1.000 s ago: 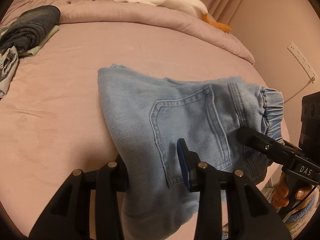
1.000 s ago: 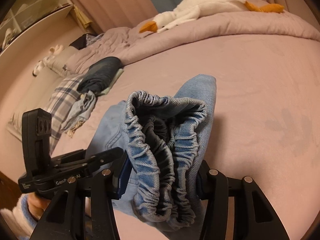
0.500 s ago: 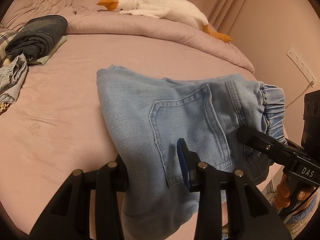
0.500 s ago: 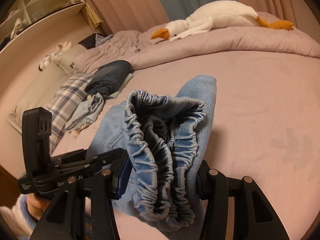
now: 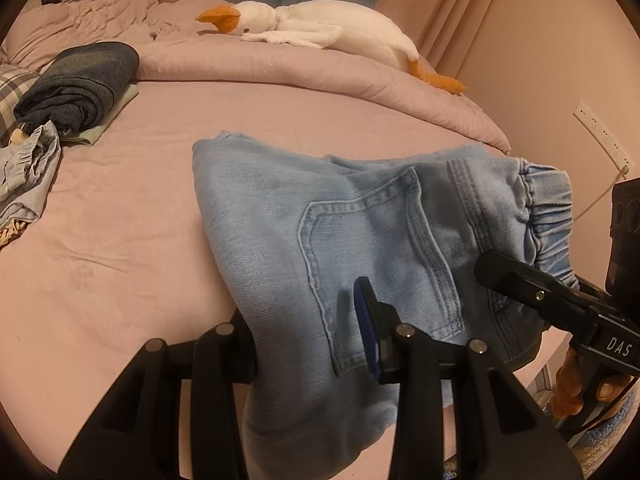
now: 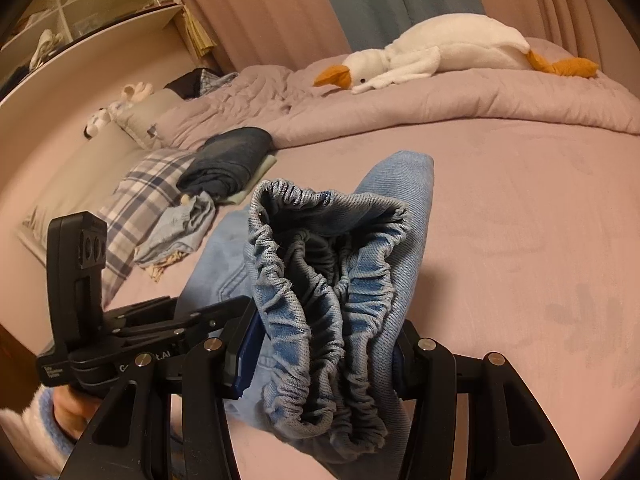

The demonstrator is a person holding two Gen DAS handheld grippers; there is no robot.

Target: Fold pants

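I had both tools clamped on the pants (image 5: 360,240) through that last second, and neither grip changed. My left gripper (image 5: 308,344) kept its jaws clenched on the folded denim near the back pocket (image 5: 376,264); my right gripper (image 6: 324,344) kept pinching the bunched elastic waistband (image 6: 320,280). What did shift was the view: the plush goose (image 5: 320,32) and the dark folded garment (image 5: 80,84) slid lower in the left wrist picture, and more of the shelf (image 6: 80,0) came into the right one. So I'd tipped both tools up together, and the bundle came with them, sitting the same between the fingers as before.

The pants were already folded to a compact packet, its far edge resting on the pink bed sheet (image 5: 120,260) and the near end held by me at the bed's edge. I judged the folding nearly done: this was a carry or a last turn-over, not a fresh crease. The heavy layers could sag open if I let go unevenly, so I meant to set it flat before releasing.
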